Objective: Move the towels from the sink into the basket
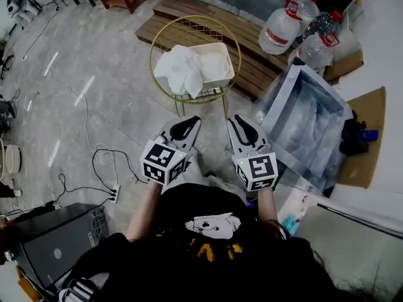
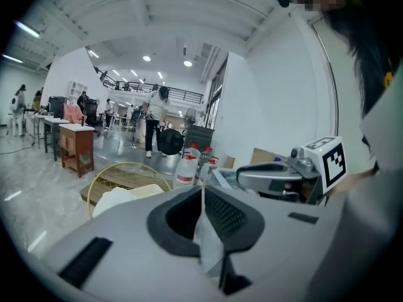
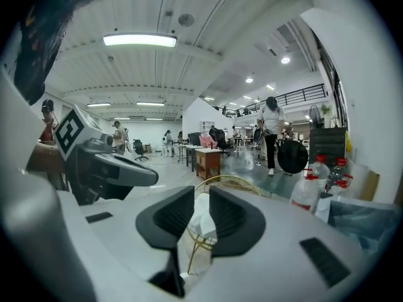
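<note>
White towels [image 1: 179, 71] in basket [image 1: 195, 16]: drop-off looks done. My left gripper [image 1: 194, 122] is closed, right gripper [image 1: 234, 121] barely parted, both empty; next, inspect right-side sink [image 1: 308, 121].

The towels [image 1: 179, 71] are white, lying over a white tub [image 1: 219, 65] inside a basket [image 1: 151, 55] of gold wire mesh. The sink [image 1: 308, 121] is silvery grey. The left gripper [image 1: 191, 122] and the right gripper [image 1: 235, 122] are pale grey with black pads; each cube [image 1: 165, 161] is white with black square markers. The floor [image 1: 82, 74] is glossy grey with pale marbling. The pallet [image 1: 189, 11] is brown slats. The bottles [image 1: 280, 30] are clear with red caps and labels. The shirt [image 1: 208, 244] is black with a white bear and yellow lettering.
</note>
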